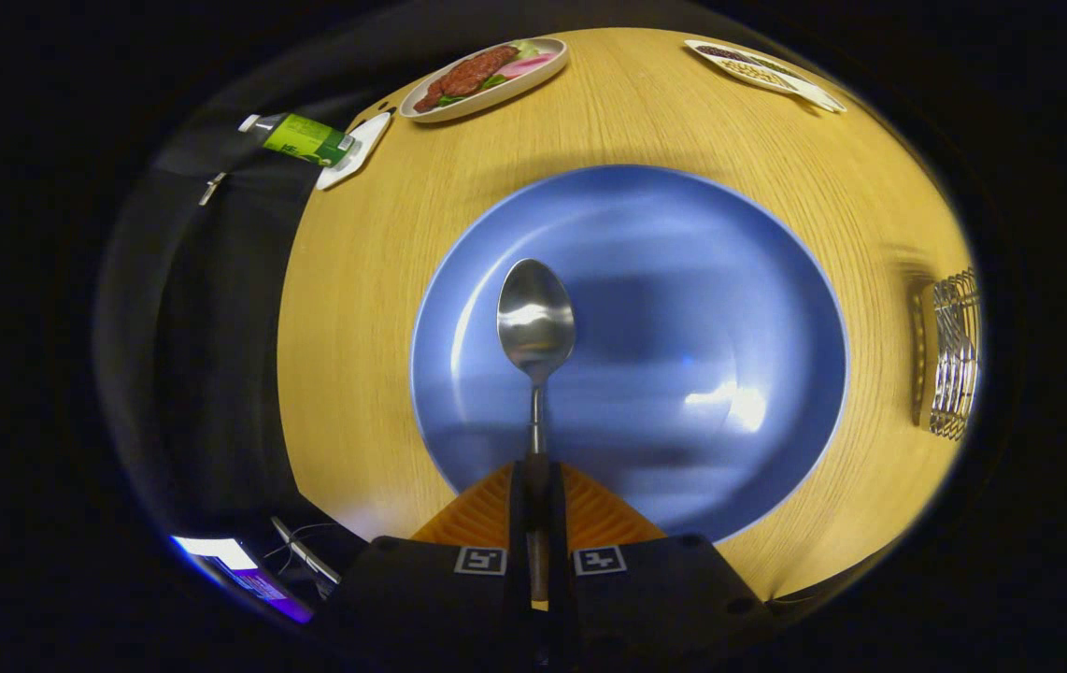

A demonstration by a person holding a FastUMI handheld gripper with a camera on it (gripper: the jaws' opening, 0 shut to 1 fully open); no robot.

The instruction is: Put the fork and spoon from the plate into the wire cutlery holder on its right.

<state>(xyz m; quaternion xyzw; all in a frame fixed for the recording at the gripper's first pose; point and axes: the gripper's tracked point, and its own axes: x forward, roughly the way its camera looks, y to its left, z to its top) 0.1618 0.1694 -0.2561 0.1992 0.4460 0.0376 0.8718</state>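
The gripper (534, 481) was clamped on the spoon (535, 327) by its handle, both fingers pressed against the thin shaft. The polished metal bowl pointed straight ahead of the fingertips, over the round, glossy blue plate (683, 280). The plate sat on a pale wood-grain table (356, 280). The wire holder (952, 353), a shiny grid, stood well to the right of the plate. At the far left lay an oval dish of food (487, 77) and a green bottle (302, 138).

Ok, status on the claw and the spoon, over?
Claw shut on spoon, bowl out ahead over blue plate. Wire holder off to the right. Nothing between them on the table.
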